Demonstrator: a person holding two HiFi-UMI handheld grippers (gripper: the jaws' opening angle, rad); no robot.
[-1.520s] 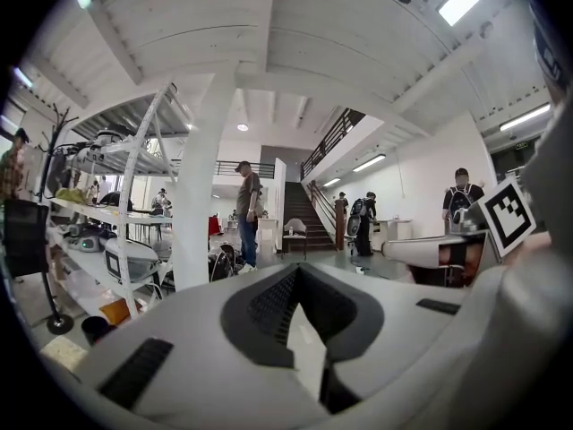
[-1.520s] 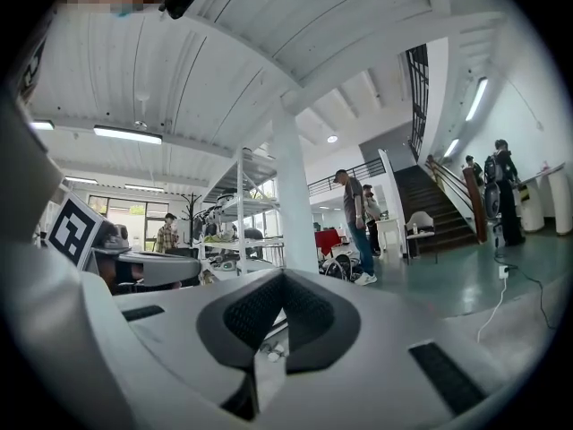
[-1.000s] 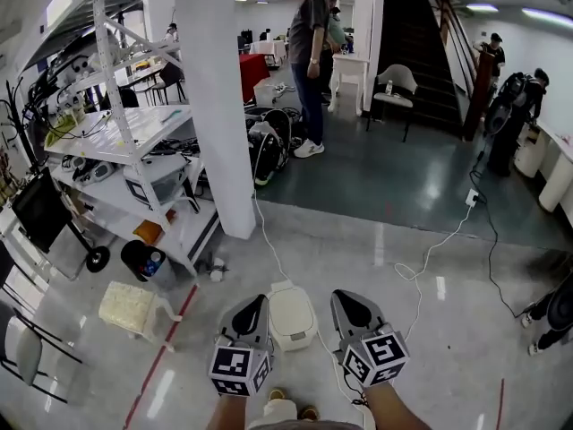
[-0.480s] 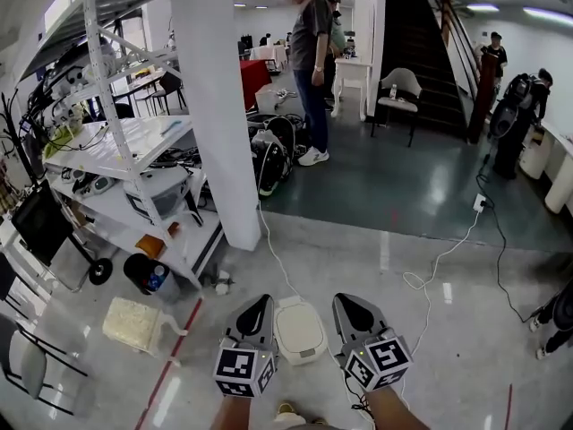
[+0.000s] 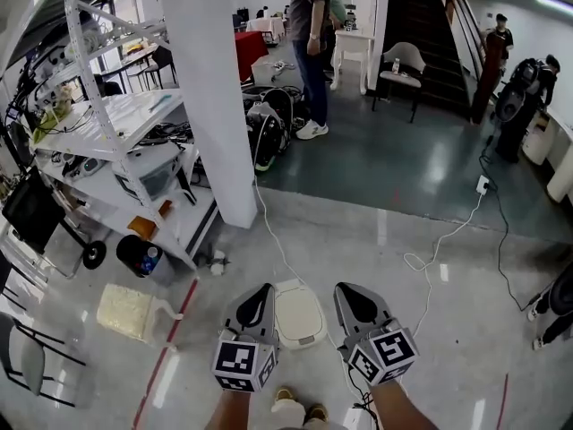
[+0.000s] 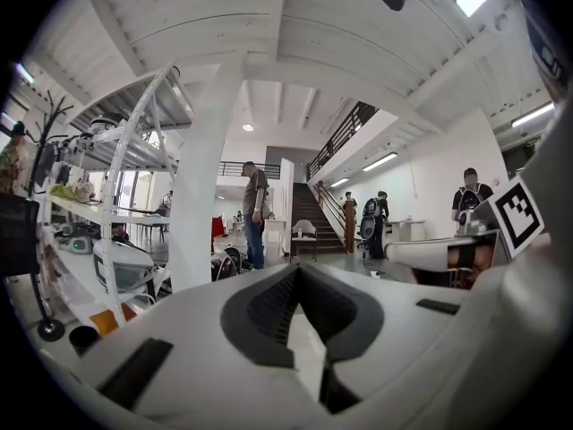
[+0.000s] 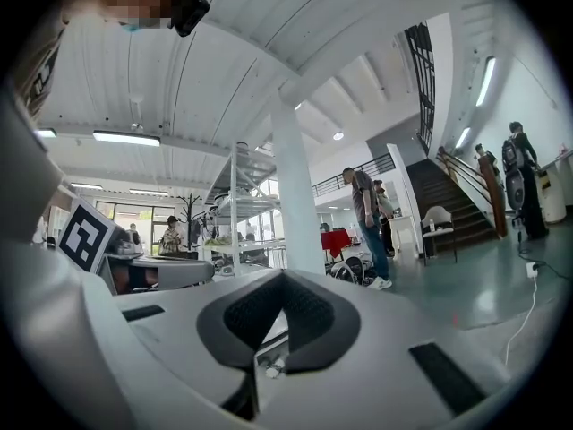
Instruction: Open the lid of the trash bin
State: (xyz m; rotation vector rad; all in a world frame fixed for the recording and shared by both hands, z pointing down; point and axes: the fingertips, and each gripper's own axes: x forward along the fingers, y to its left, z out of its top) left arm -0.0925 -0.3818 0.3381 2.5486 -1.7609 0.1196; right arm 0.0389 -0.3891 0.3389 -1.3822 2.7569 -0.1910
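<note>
two grippers, side by side before us: left gripper [image 5: 258, 301], jaws drawn together with nothing between them; right gripper [image 5: 351, 301], likewise closed and empty. one white trash bin [image 5: 299, 313], lid down, standing on the pale floor, seen between the two grippers in the head view; whether either touches it we cannot tell. beyond it we list a white pillar [image 5: 219, 97], a shelving rack [image 5: 116, 141] to its left, a white cable [image 5: 430, 258] across the floor

A white pillar [image 5: 218, 106] stands beside cluttered metal shelving [image 5: 112, 137].
</note>
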